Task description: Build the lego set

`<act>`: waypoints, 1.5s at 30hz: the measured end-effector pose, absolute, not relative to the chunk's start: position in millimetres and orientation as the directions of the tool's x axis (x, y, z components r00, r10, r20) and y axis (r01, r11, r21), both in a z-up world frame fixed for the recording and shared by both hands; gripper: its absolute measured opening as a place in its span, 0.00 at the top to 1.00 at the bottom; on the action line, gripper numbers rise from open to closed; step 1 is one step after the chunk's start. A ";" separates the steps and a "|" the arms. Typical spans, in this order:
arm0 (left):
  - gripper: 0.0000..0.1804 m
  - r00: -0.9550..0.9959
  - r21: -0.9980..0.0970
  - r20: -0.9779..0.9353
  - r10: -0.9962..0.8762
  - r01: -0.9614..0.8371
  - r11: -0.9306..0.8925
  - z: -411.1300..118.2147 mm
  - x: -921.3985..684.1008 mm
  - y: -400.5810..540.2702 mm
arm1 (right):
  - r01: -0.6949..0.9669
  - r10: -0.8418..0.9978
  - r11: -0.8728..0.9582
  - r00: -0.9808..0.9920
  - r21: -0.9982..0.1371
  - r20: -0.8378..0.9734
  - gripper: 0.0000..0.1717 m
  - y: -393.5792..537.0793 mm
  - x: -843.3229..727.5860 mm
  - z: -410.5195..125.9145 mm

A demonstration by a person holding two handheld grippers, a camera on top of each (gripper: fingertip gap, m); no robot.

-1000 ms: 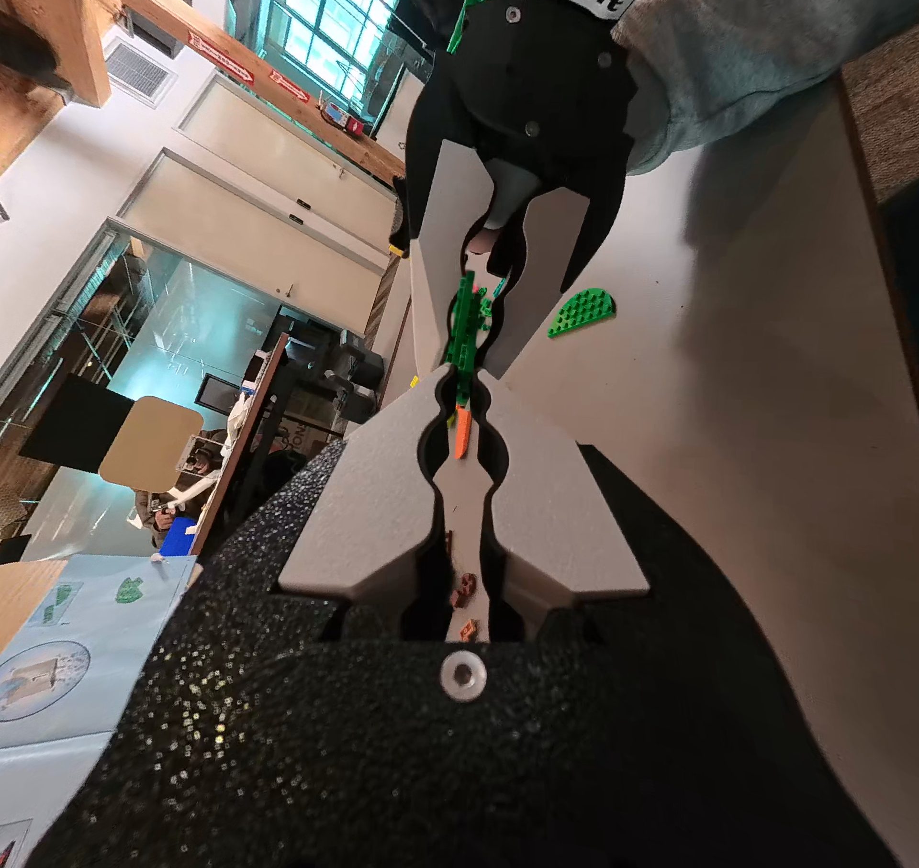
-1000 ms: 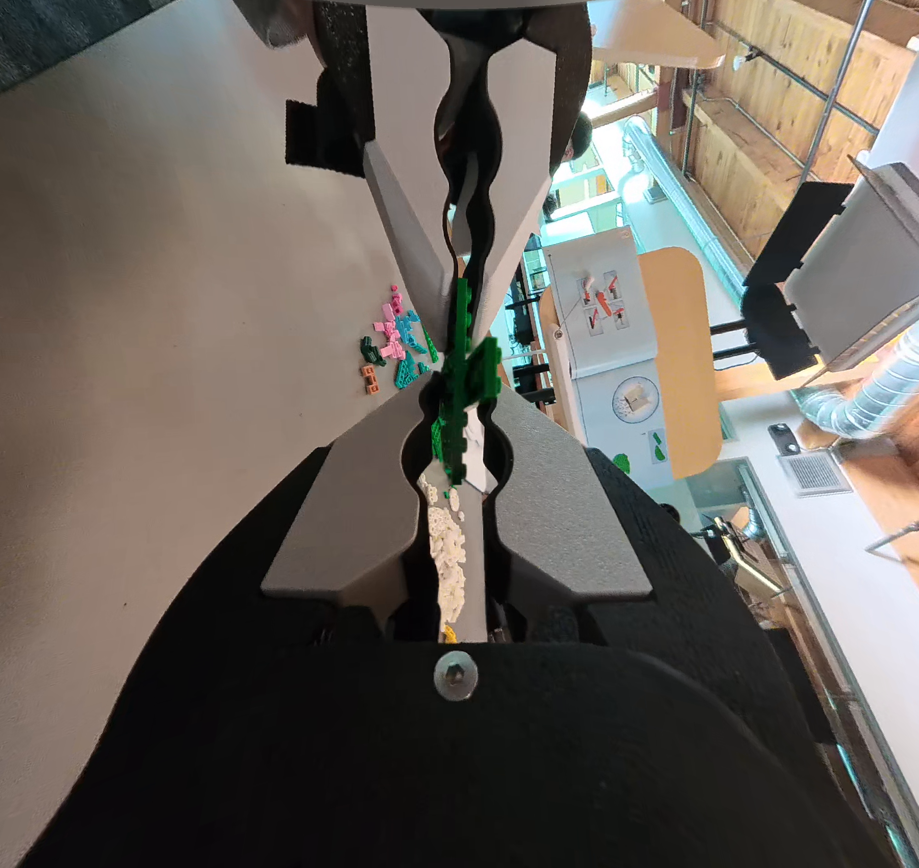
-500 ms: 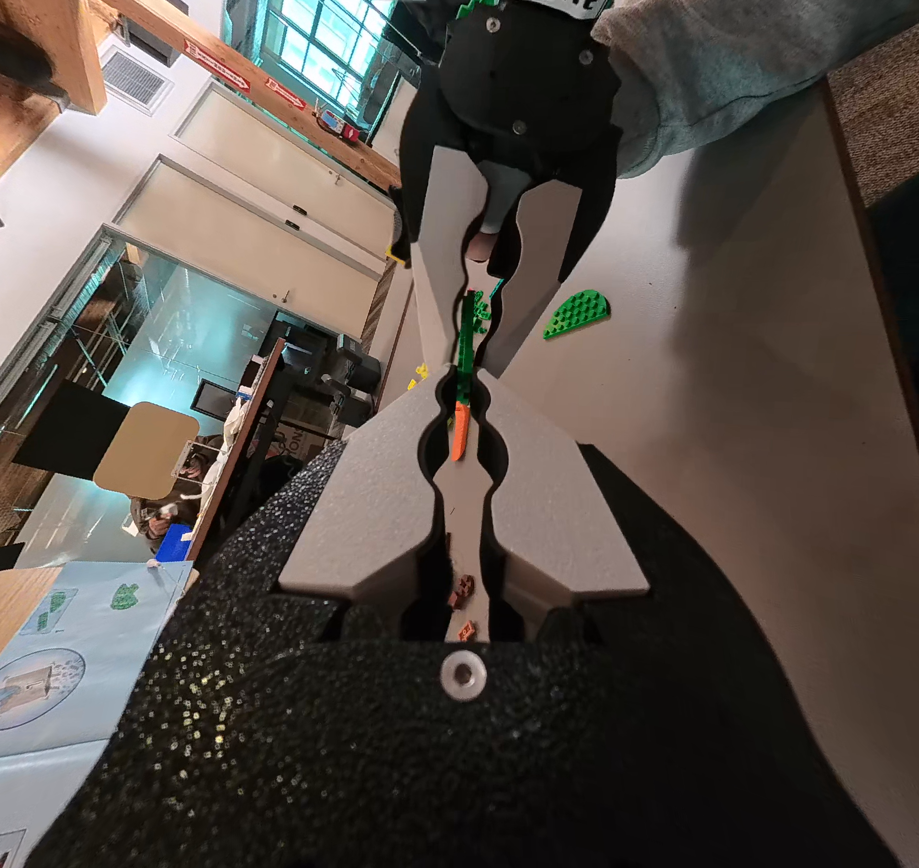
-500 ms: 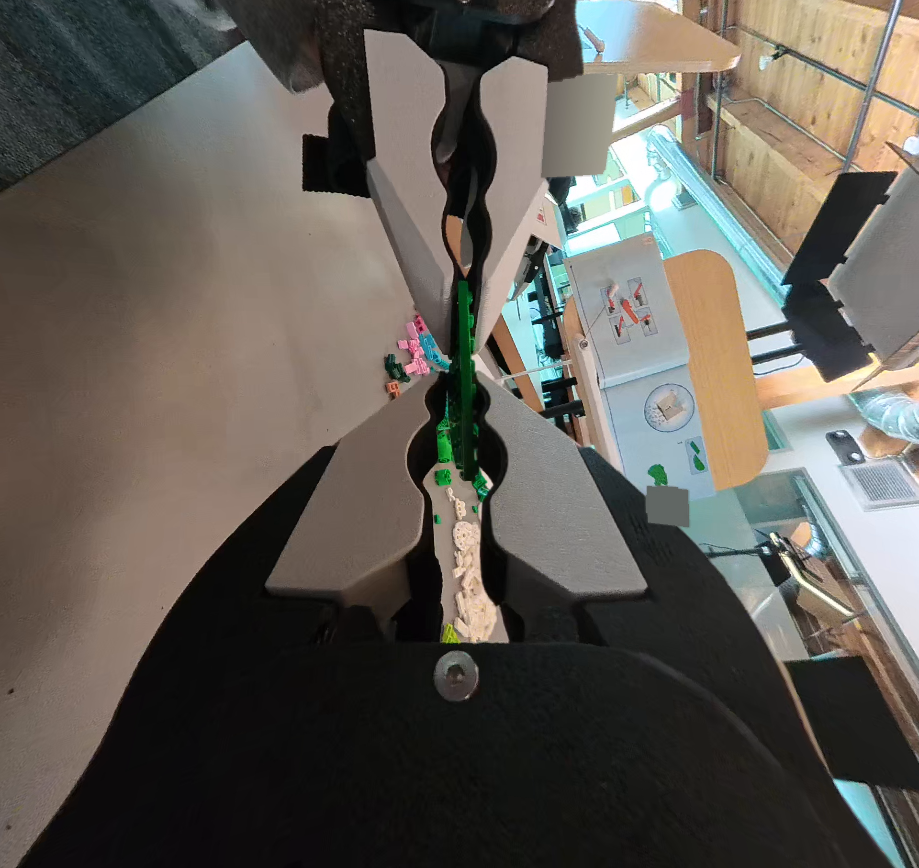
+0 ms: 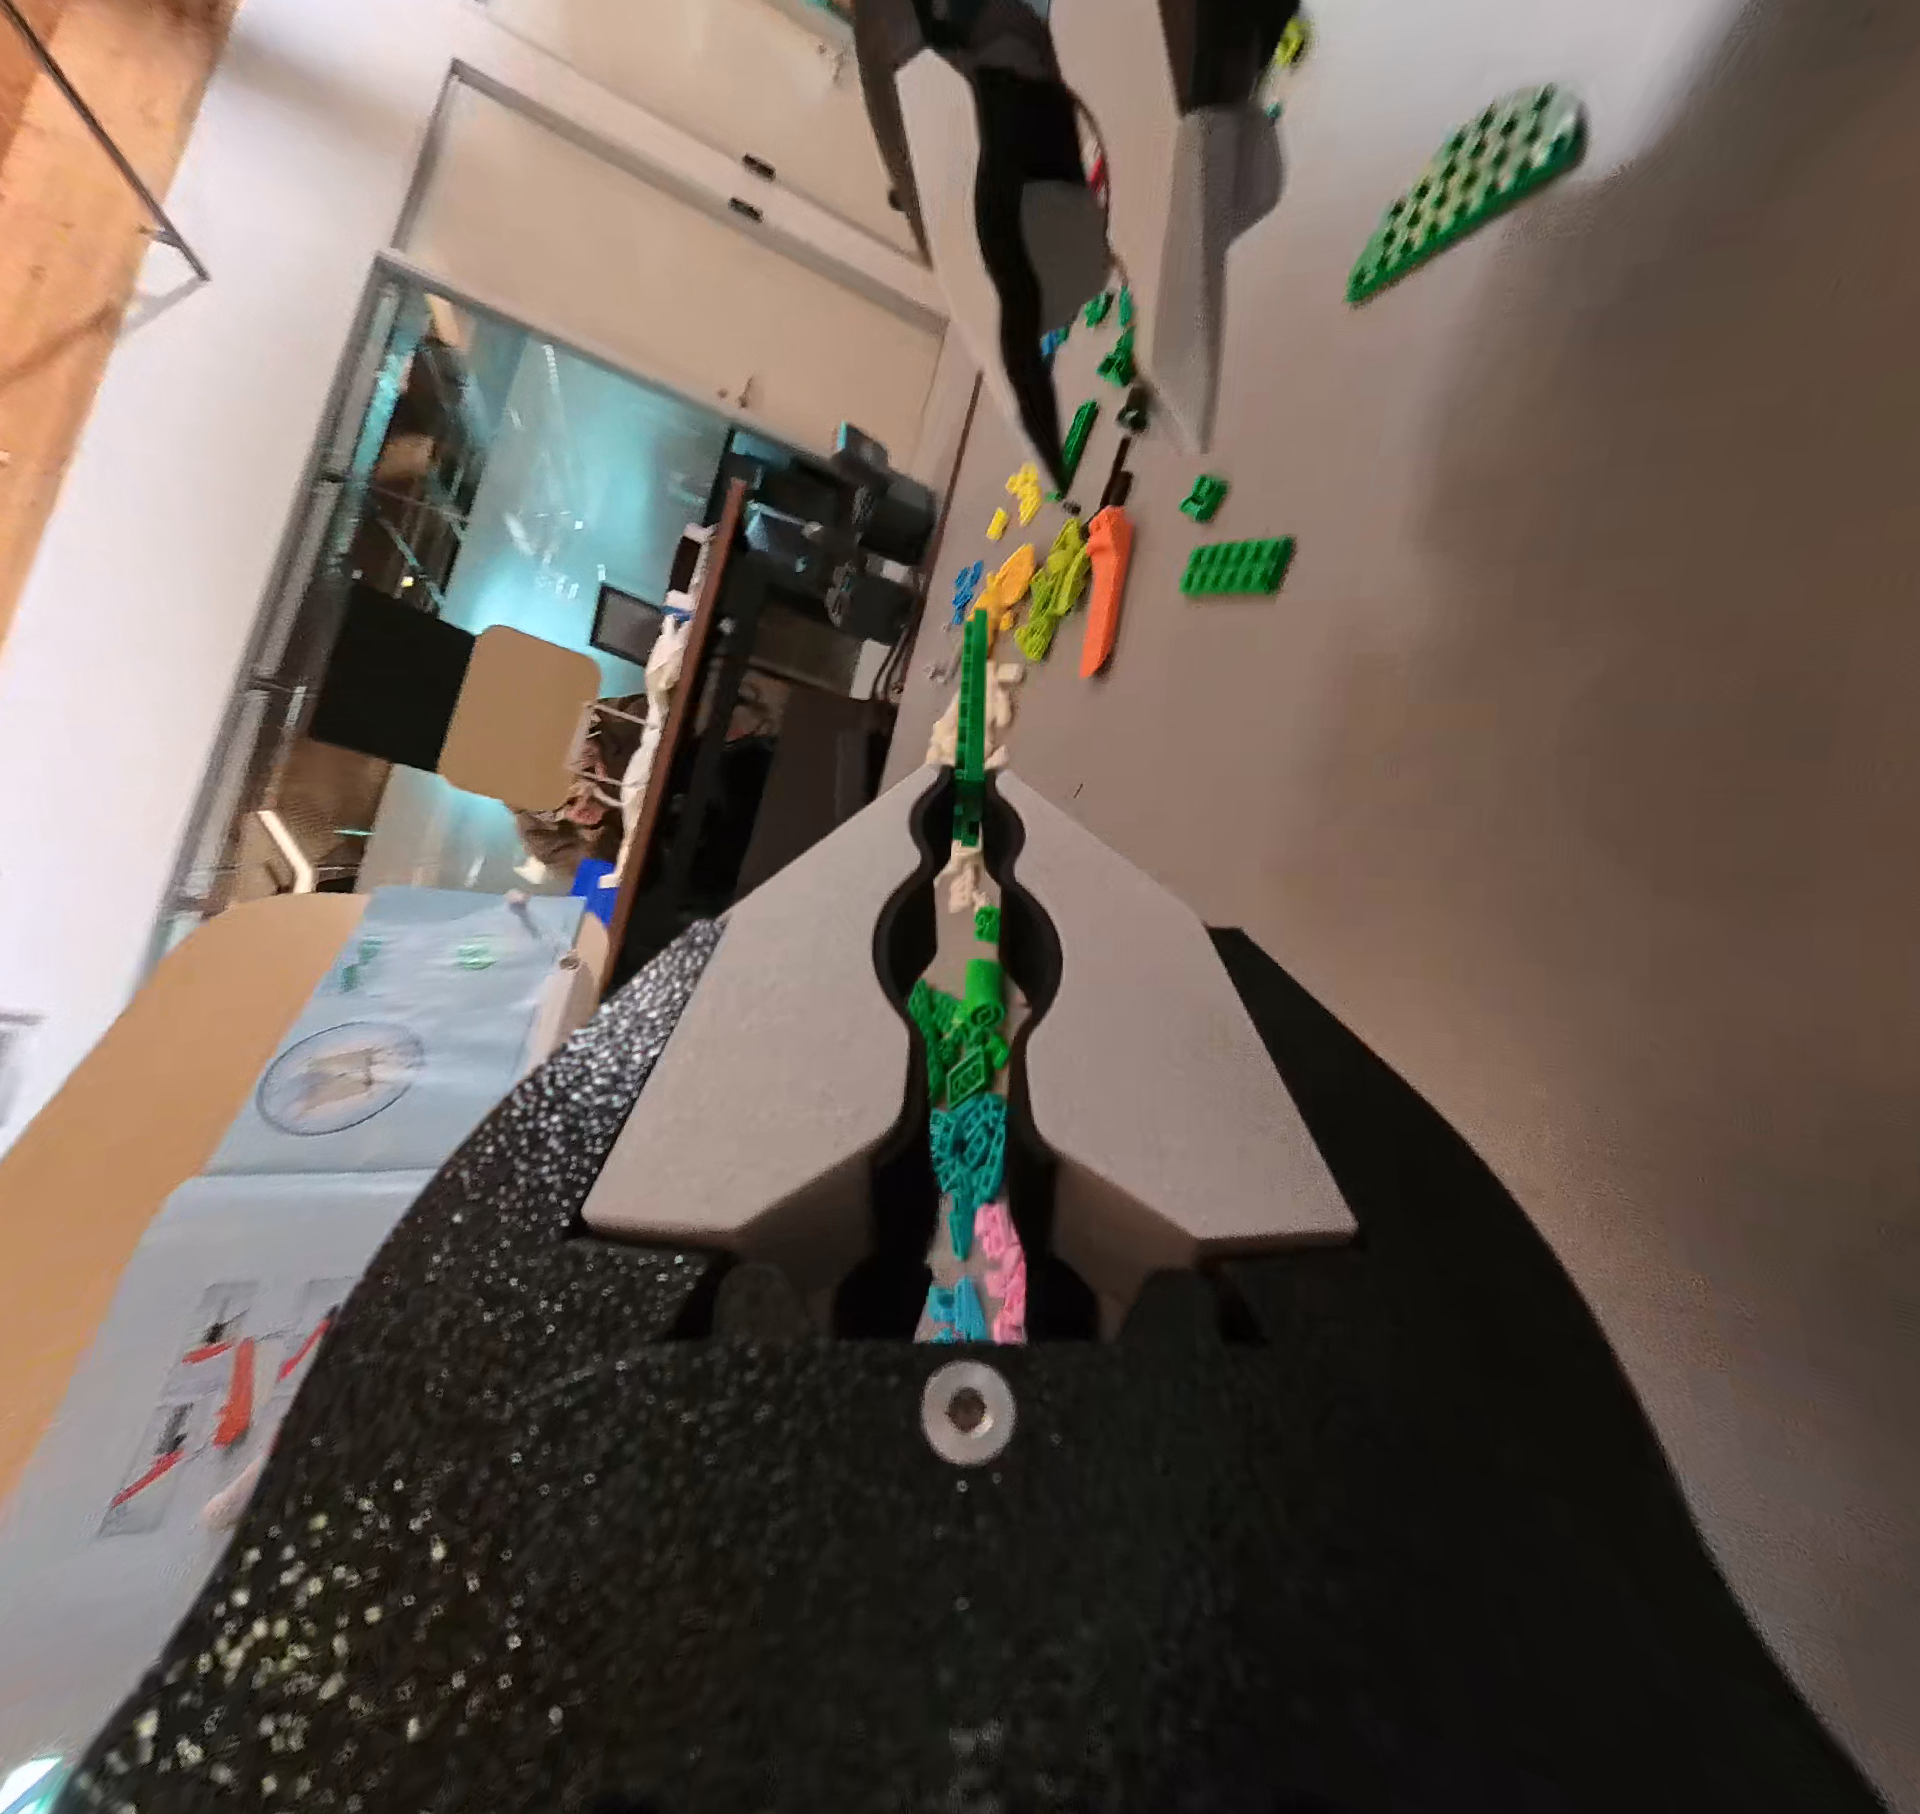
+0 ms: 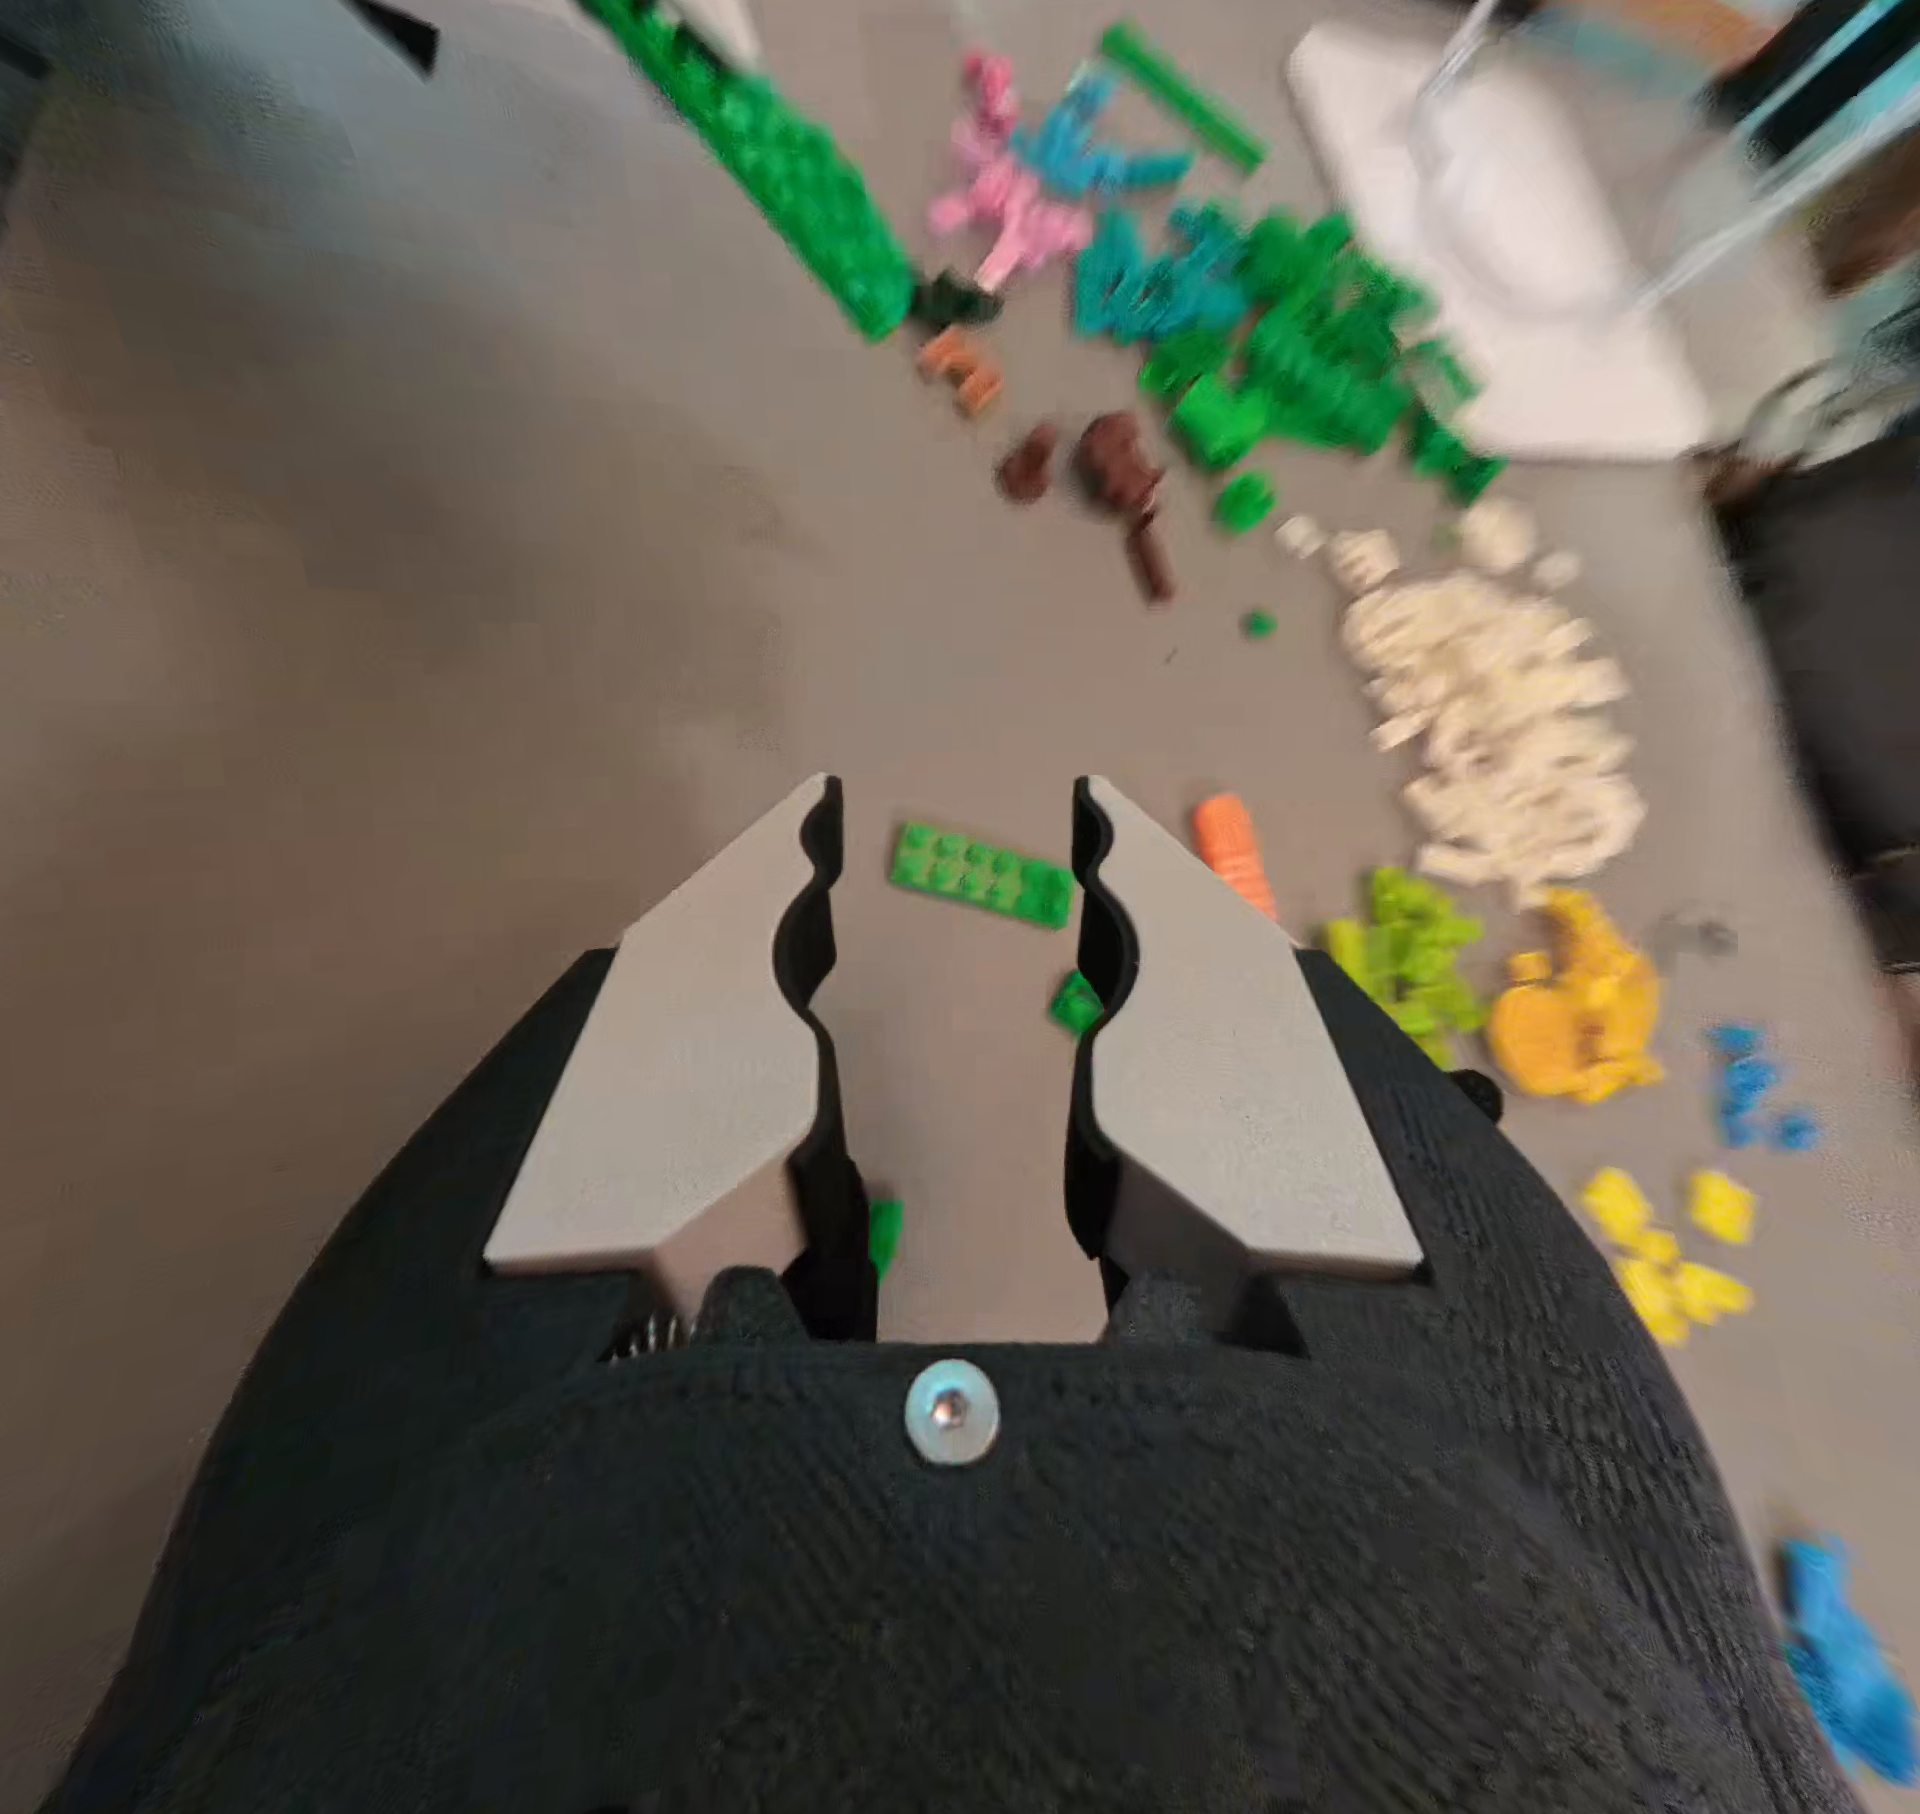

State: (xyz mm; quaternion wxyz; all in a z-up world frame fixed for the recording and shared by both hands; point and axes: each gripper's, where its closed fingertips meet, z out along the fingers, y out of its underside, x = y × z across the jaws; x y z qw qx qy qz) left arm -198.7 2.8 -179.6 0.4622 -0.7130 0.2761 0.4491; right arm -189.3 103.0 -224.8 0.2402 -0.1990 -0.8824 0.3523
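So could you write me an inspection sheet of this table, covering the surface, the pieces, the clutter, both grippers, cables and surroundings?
Surface: grey table.
Pieces: green studded plate lying flat on the table; long green plate held on edge.
Clutter: sorted brick piles, cream, yellow, lime; orange piece; half-round green plate.
Grippers: left gripper shut on the long green plate; right gripper open above the green studded plate.
Cables: nothing seen.
Surroundings: glass partition, pale blue sheets.

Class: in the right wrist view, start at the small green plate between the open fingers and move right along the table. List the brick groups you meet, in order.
Small green plate → orange piece → lime-green pile → yellow-orange pile → small blue bits.
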 end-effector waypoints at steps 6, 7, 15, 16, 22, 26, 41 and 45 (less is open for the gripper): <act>0.99 0.420 -0.394 -0.907 0.038 -0.812 -0.431 -194.4 -205.3 4.7 | 0.339 0.529 0.710 -0.836 -0.617 0.148 0.71 114.4 -195.2 -248.2; 0.99 0.398 -0.371 -0.917 0.032 -0.818 -0.440 -195.3 -205.7 4.7 | 0.416 0.572 0.682 -0.816 -0.602 0.084 0.70 116.0 -197.7 -249.2; 0.99 0.279 -0.250 -0.960 0.005 -0.851 -0.463 -197.1 -202.8 7.8 | 0.661 0.727 0.621 -0.686 -0.421 -0.005 0.55 118.7 -203.7 -270.4; 0.99 0.278 -0.250 -0.960 0.006 -0.853 -0.458 -196.8 -201.7 8.1 | 0.661 0.725 0.631 -0.689 -0.407 0.005 0.55 119.1 -204.1 -272.4; 0.99 0.288 -0.270 -0.957 0.021 -0.865 -0.423 -191.8 -192.8 12.3 | 0.664 0.704 0.670 -0.710 -0.332 -0.003 0.57 121.2 -206.1 -280.6; 0.99 0.283 -0.260 -0.959 0.007 -0.870 -0.420 -197.3 -190.2 14.1 | 0.649 0.685 0.687 -0.728 -0.328 -0.006 0.63 121.1 -210.4 -281.3; 0.99 0.102 -0.069 -0.992 -0.075 -0.933 -0.353 -223.9 -154.2 38.1 | 0.063 0.055 0.841 -0.998 -0.538 -0.030 0.72 63.5 -142.4 -203.8; 0.99 0.070 -0.040 -0.994 -0.082 -0.947 -0.317 -228.1 -141.4 46.2 | -0.047 -0.062 0.886 -0.998 -0.462 -0.017 0.72 51.7 -129.9 -214.5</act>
